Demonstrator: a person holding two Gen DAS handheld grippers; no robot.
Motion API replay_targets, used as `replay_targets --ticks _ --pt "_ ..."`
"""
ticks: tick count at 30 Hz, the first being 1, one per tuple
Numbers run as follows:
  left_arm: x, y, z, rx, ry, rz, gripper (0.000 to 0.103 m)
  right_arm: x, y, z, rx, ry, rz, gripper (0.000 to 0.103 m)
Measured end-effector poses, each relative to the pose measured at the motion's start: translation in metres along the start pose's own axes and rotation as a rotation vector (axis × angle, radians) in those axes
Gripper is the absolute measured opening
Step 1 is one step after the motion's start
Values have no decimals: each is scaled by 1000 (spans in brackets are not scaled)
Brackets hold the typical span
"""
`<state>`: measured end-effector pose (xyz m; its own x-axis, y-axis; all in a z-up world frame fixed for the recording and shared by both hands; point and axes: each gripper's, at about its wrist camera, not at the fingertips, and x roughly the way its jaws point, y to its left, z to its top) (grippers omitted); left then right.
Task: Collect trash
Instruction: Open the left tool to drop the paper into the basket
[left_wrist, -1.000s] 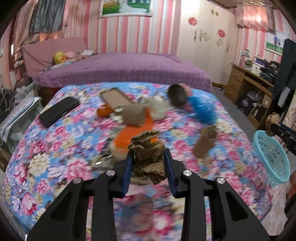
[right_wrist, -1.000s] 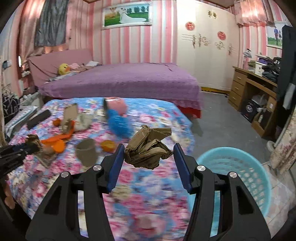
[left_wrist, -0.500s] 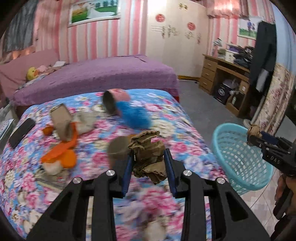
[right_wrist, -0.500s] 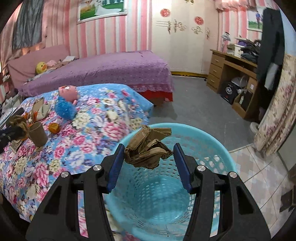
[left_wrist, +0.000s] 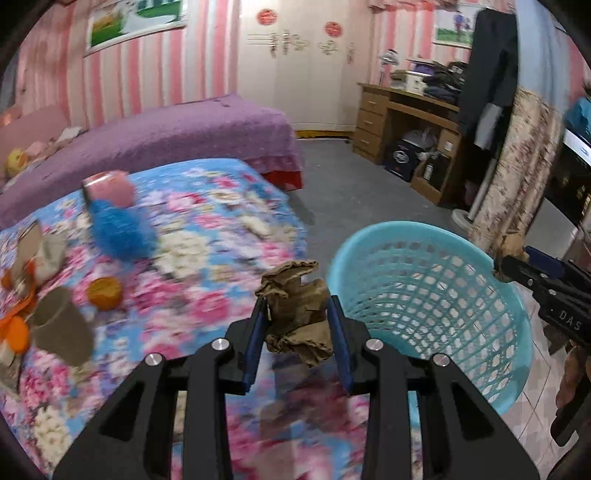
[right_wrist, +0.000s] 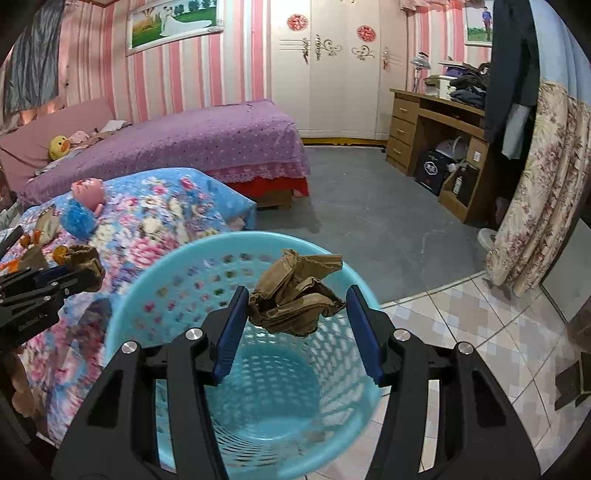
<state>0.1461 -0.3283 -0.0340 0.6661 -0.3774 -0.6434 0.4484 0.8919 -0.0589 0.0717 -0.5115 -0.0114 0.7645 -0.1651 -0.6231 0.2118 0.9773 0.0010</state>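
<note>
Paper in both tools: the left gripper (left_wrist: 297, 325) pinches a crumpled brown paper wad (left_wrist: 295, 317) between its blue pads, holding it above the edge of the flowered bedspread (left_wrist: 207, 236), just beside the turquoise laundry basket (left_wrist: 436, 240). Over in the right wrist view, the right gripper (right_wrist: 295, 328) has its fingers spread wider, and a second wad of brown paper (right_wrist: 295, 295) sits between them, touching the left pad (right_wrist: 231, 332); whether the other pad meets it cannot be told, so the grip itself is unclear. That wad hangs directly over the open mouth of the basket (right_wrist: 147, 280), whose blue floor shows underneath. The basket stands on the tiled floor (right_wrist: 461, 317) against the bed's corner. Back on the bedspread more pieces lie waiting: a brown paper cup (left_wrist: 62, 325) on its side, an orange lid (left_wrist: 105, 291) just next to it, orange scraps (left_wrist: 14, 328) at the left edge, and farther off a fuzzy blue toy (left_wrist: 118, 232) touching a pink one (left_wrist: 109, 188). Behind it all runs a purple bed (right_wrist: 184, 144), with a wooden desk (right_wrist: 424, 118) across the grey floor.
</note>
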Motion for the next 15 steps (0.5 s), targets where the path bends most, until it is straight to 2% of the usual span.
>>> replay_targets --ticks 5,9,11,12,13,15 --pt "16 -31 9 16 8 -67 34 -6 -21 -7 69 -20 -13 54" --pt "27 -53 17 60 14 -86 35 -8 -28 -9 82 -33 -17 54" --pt "31 -56 20 76 31 -93 47 -7 -29 -10 74 -24 -18 54" --pt "31 -56 20 75 28 -86 69 -6 -29 -10 71 -20 -20 54" --pt "29 -52 21 67 12 -61 84 -5 -29 -11 69 -17 -22 54" --pt "24 -45 20 59 -13 -34 85 -4 -29 -11 70 -15 -18 54"
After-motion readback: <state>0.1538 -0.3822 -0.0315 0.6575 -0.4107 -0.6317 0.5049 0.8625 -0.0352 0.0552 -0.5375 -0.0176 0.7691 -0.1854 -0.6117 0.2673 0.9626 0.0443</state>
